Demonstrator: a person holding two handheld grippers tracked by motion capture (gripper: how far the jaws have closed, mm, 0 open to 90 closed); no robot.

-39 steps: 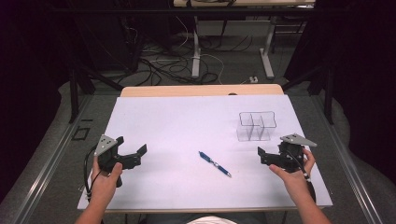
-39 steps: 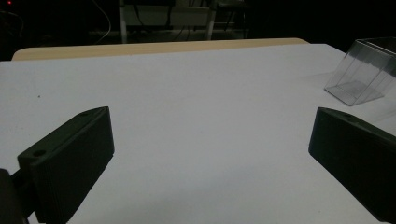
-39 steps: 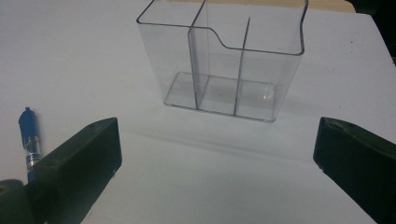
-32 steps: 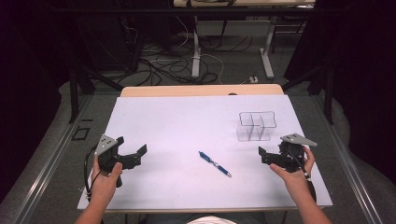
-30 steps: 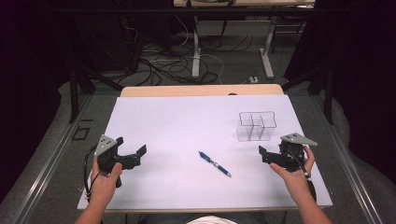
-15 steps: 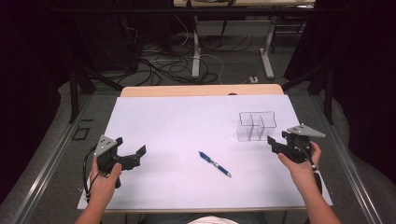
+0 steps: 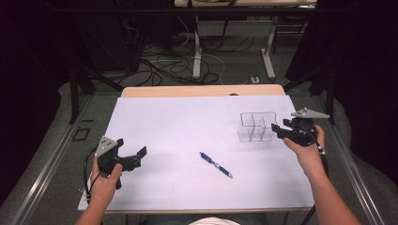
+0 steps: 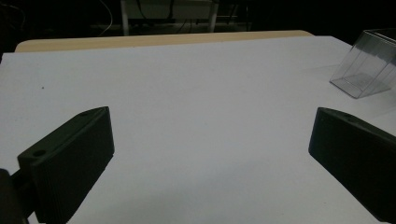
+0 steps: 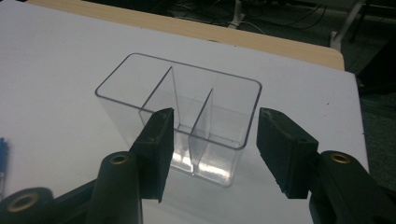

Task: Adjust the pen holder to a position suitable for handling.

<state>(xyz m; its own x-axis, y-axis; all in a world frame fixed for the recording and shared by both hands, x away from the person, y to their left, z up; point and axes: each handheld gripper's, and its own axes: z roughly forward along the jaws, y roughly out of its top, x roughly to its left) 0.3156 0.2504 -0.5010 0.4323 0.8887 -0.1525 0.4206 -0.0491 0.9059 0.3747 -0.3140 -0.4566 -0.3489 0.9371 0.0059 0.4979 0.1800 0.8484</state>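
A clear plastic organiser with three compartments stands on the right side of the white table. My right gripper hovers just at its right end, jaws open and pointing at it. In the right gripper view the open gripper faces the organiser's near end, with nothing gripped. A blue pen lies in the middle front of the table, and a sliver of the pen is at the left edge. My left gripper rests at the front left, wide open and empty.
A wooden strip runs along the table's far edge. Beyond it are desk legs and tangled cables on the floor. The organiser sits at the far right in the left gripper view.
My right gripper has moved forward and to the right, up to the organiser's right end. The left gripper and the pen have stayed put.
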